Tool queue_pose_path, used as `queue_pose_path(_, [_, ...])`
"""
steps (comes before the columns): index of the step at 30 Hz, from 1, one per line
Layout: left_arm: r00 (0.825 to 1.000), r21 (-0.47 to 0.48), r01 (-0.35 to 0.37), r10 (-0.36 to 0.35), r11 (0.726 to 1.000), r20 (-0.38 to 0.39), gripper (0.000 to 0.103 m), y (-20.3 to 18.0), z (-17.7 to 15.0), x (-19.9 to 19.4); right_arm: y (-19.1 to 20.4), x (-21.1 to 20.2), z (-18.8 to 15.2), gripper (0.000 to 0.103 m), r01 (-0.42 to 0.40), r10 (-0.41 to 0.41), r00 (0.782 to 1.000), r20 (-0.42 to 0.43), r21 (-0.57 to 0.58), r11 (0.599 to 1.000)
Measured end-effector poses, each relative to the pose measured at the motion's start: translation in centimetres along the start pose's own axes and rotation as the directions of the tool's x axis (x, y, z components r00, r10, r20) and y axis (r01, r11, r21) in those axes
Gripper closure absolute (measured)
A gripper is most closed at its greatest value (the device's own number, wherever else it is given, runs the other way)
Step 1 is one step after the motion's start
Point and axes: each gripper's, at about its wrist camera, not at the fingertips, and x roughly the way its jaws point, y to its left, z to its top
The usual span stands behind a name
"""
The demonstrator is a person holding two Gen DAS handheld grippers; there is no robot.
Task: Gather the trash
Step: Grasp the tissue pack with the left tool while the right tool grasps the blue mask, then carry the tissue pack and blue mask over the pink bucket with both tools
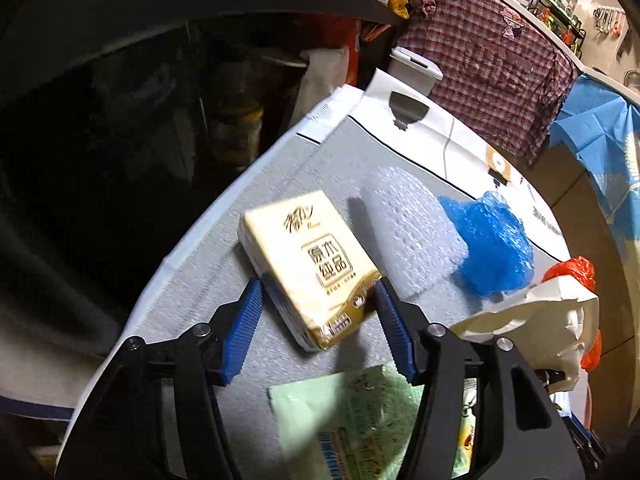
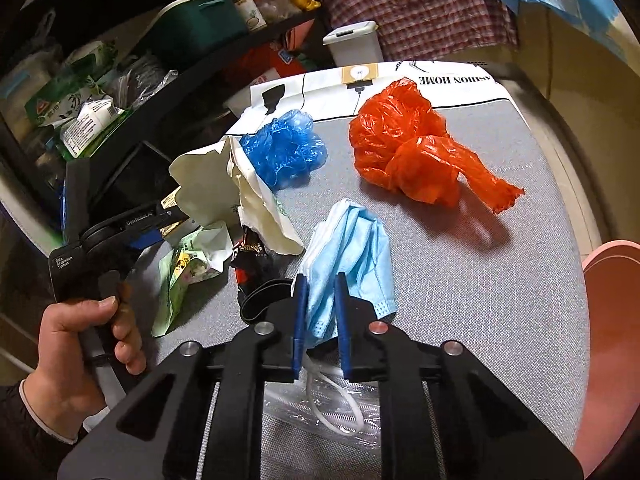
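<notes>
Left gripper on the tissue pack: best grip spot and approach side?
Grip the tissue pack across its narrow width at the near end, coming from above and the near side, as the left gripper is lined up. It lies flat and slightly skewed, long sides roughly parallel to the open fingers, which already straddle that end; bubble wrap crowds the far right.

Tabletop [image 2: 500,280] grey with fine speckle; crumpled bags on it, one orange-red [image 2: 404,148], one blue [image 2: 286,152]; face mask [image 2: 352,248] pale blue. Tissue pack [image 1: 312,264] cream with gold trim and dark lettering; bubble wrap [image 1: 412,232] white. Hanging shirt [image 1: 492,68] red-and-white check; gripper pads [image 1: 244,320] blue, ribbed.
</notes>
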Motion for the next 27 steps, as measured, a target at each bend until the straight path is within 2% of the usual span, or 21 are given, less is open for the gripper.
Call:
queue_pose_path(3, [1.0,0.018,0.005,-0.005,1.0,0.0,0.053,-0.4,-0.1,0.0,0.2,-0.1,0.0,0.091,0.004,-0.004,1.0,0.004,-0.005,1.0])
queue_pose_path(8, [1.0,0.048,0.001,-0.002,0.999,0.026,0.069,-0.8,0.1,-0.8,0.3,-0.6,0.2,0.093,0.01,-0.009,1.0,0.02,-0.009,1.0])
queue_pose_path(11, [0.999,0.062,0.003,-0.006,0.998,0.042,0.074,-1.1,0.2,-1.4,0.4,-1.1,0.2,0.093,0.015,-0.015,0.999,0.034,-0.014,1.0])
queue_pose_path(19, [0.994,0.115,0.0,-0.012,0.993,0.108,0.075,-2.1,0.6,-4.0,0.5,-2.9,0.2,0.094,0.044,-0.041,0.996,0.076,-0.035,0.998])
queue_pose_path(27, [0.989,0.156,0.031,-0.053,0.987,0.139,0.075,-2.9,0.1,-7.2,0.6,-4.7,0.1,0.094,0.083,-0.077,0.99,0.116,-0.042,0.996])
